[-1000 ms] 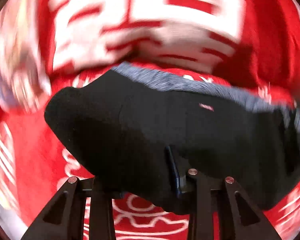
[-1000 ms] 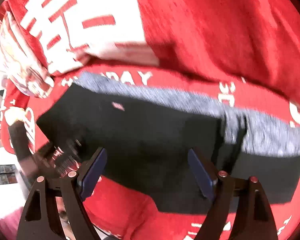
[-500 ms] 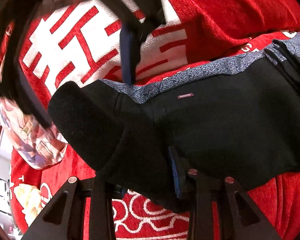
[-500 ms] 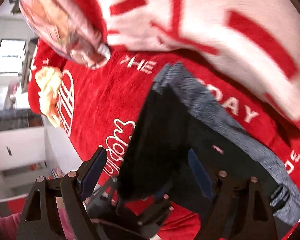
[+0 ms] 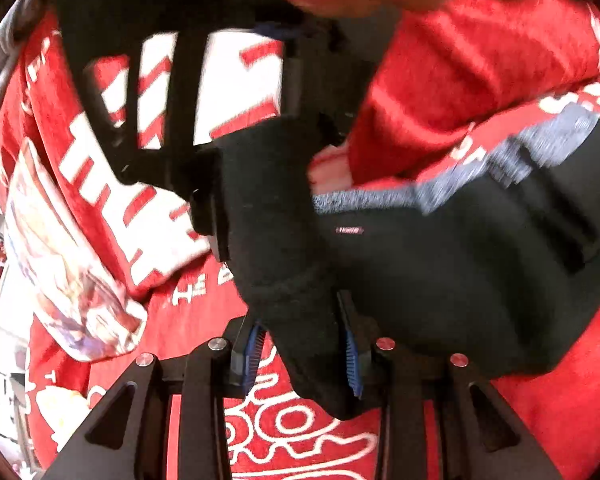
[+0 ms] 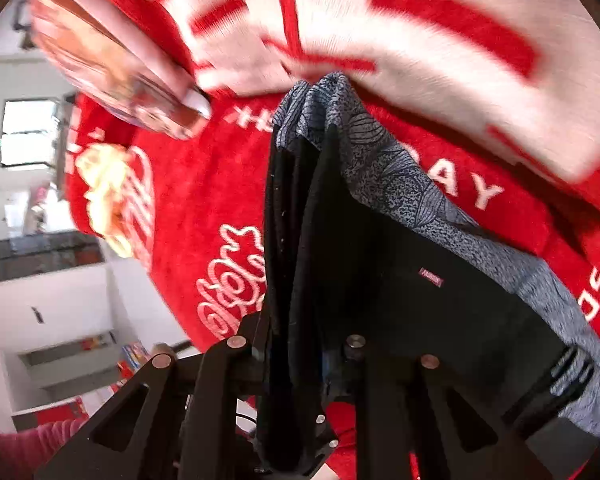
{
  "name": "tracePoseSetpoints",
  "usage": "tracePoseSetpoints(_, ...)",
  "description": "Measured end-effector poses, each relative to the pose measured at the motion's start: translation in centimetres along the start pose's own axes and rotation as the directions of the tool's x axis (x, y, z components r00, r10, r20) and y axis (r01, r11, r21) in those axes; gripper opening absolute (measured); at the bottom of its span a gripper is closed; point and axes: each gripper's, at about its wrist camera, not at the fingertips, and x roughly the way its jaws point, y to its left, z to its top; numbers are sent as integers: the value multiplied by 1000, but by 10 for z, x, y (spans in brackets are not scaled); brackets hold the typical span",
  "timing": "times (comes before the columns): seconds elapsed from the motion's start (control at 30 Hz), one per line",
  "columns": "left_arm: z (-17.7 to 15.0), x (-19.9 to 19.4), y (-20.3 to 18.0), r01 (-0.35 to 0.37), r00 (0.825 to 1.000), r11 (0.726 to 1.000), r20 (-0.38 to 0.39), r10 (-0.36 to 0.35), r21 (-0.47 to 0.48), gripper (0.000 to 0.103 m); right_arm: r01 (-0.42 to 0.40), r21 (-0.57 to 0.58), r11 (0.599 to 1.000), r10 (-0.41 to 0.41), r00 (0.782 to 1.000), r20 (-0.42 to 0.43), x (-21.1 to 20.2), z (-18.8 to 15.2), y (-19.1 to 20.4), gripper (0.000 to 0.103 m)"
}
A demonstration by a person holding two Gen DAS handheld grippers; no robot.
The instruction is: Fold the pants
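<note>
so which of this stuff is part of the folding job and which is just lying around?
In the job:
- black pants with grey patterned waistband
- left gripper, shut on a bunched fold of the pants
- right gripper, closing on a gathered edge of the pants

Lying about:
- red blanket underneath
- red and white cloth
- pale printed fabric

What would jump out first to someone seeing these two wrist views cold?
The black pants with a grey patterned waistband fill the middle of both views, lying bunched on a red blanket printed with white lettering. The left gripper is shut on a thick fold of them at the bottom of its view. The right gripper has several stacked layers between its jaws, which are closing.
</note>
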Motion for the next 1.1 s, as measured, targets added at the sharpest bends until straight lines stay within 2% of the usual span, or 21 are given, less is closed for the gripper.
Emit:
tracePoseSetpoints(0.13, 28, -34, -17, 40, 997, 999, 60, -40, -9, 36, -96, 29, 995, 92, 988, 123, -48, -39, -20, 18)
tracePoseSetpoints(0.27, 61, -68, -50, 103, 988, 995, 117, -103, 3, 36, -168, 63, 984, 147, 956, 253, -106, -79, -53, 18)
tracePoseSetpoints(0.4, 89, -91, -96, 177, 973, 983, 141, -180, 39, 36, -191, 106, 976, 141, 922, 360, -153, -134, -92, 18)
tracePoseSetpoints(0.5, 106, -102, -142, 218, 964, 971, 136, -230, 97, 36, -193, 147, 970, 118, 905, 409, -175, -173, -127, 18)
tracePoseSetpoints(0.63, 118, -108, -198, 256, 954, 954, 121, -275, 157, 36, -230, 215, 949, 106, 876, 470, -201, -227, -190, 18)
tracePoseSetpoints(0.77, 121, -103, -251, 262, 953, 940, 97, -288, 221, 36, -268, 274, 924, 96, 854, 512, -202, -263, -243, 18)
tracePoseSetpoints(0.93, 118, -86, -301, 274, 955, 923, 39, -295, 270, 36, -296, 342, 892, 75, 842, 534, -185, -286, -297, 18)
tracePoseSetpoints(1.03, 113, -75, -322, 275, 957, 915, 7, -290, 297, 35, -295, 387, 874, 52, 848, 527, -170, -295, -324, 18)
tracePoseSetpoints(1.1, 110, -71, -328, 264, 961, 912, 0, -278, 315, 36, -268, 421, 867, 20, 861, 507, -159, -301, -340, 18)
